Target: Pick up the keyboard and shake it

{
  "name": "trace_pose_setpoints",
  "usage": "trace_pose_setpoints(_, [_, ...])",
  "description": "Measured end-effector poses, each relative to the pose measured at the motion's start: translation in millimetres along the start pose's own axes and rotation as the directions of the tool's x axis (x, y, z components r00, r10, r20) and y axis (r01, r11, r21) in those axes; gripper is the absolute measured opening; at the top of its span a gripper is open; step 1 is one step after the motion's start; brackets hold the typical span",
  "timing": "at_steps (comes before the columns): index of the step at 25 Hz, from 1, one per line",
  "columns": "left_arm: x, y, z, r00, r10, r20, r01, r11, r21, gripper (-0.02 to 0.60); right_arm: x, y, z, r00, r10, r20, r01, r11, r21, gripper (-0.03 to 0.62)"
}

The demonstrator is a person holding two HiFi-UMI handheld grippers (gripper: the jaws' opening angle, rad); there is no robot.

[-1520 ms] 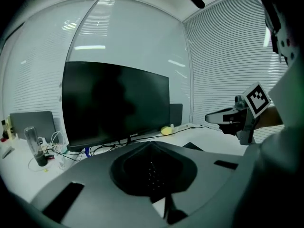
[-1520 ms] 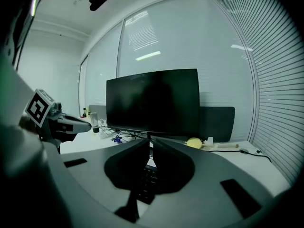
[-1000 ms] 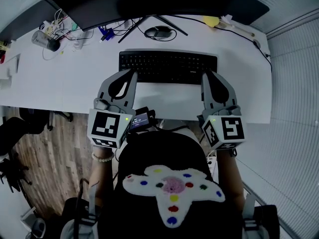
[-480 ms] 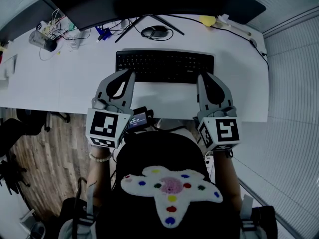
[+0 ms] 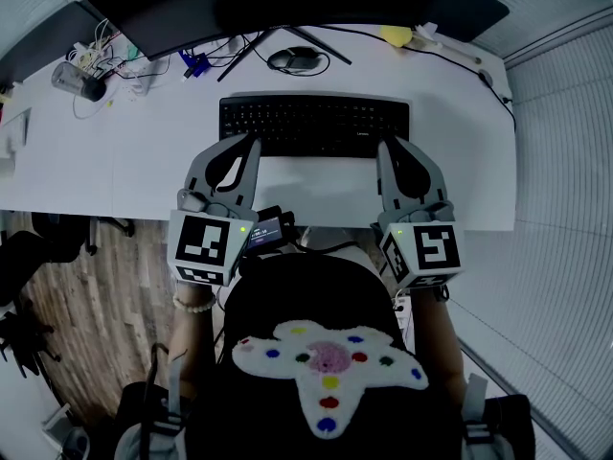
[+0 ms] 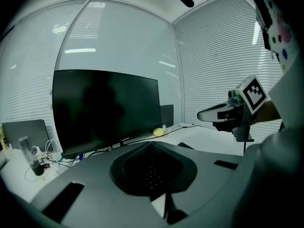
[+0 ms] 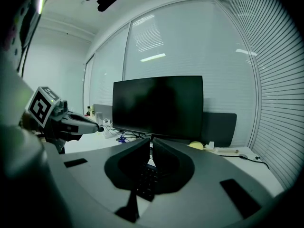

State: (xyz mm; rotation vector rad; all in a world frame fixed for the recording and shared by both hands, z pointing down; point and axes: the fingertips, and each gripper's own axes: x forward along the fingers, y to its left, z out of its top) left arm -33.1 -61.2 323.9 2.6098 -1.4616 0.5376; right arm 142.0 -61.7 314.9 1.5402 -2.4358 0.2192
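Nothing moves since a second ago — left gripper (image 5: 252,143) and right gripper (image 5: 385,146) are both closed, empty, at the near edge of the keyboard (image 5: 314,125) — it lies flat on the tabletop (image 5: 316,188), ungripped.

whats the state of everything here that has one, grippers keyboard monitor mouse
keyboard: flat on the desk, not yet picked up
left gripper: jaws shut, nothing between them, tip at the keyboard's near edge
right gripper: jaws shut, nothing held, tip at the keyboard's near edge
monitor: screen dark
mouse: resting behind the keyboard, untouched
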Motion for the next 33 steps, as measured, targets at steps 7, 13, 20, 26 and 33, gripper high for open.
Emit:
trace_pose_setpoints(7, [2.4,-0.3,-3.2,1.000,-0.003,-0.012,0.003,1.000,-0.003,0.017,1.5,-0.4,-0.8,1.000,-0.002,-0.009,0.002,1.000,-0.002,0.043])
trace_pose_setpoints(13, [5.0,1.9,-6.3,1.000,-0.008,-0.022,0.008,1.000,-0.006,0.017,4.8,0.6,-1.8,1.000,-0.013,-0.022,0.013,1.000,0.010,0.043])
trace_pose_setpoints(20, [3.1,1.0,-4.3,1.000,-0.006,-0.018,0.005,1.000,-0.019,0.017,3.7,0.0,-2.2,1.000,0.000,-0.020,0.000,1.000,-0.005,0.043])
trace_pose_setpoints(26, [3.8,1.2,-4.4,1.000,-0.006,-0.022,0.006,1.000,-0.018,0.017,5.8,1.4,-3.7,1.000,0.013,-0.027,-0.013,1.000,-0.016,0.043])
trace_pose_setpoints(33, [6.2,1.6,-2.7,1.000,-0.002,-0.019,0.002,1.000,-0.013,0.017,7.3,1.0,-7.9,0.999,0.012,-0.045,-0.013,1.000,-0.024,0.043])
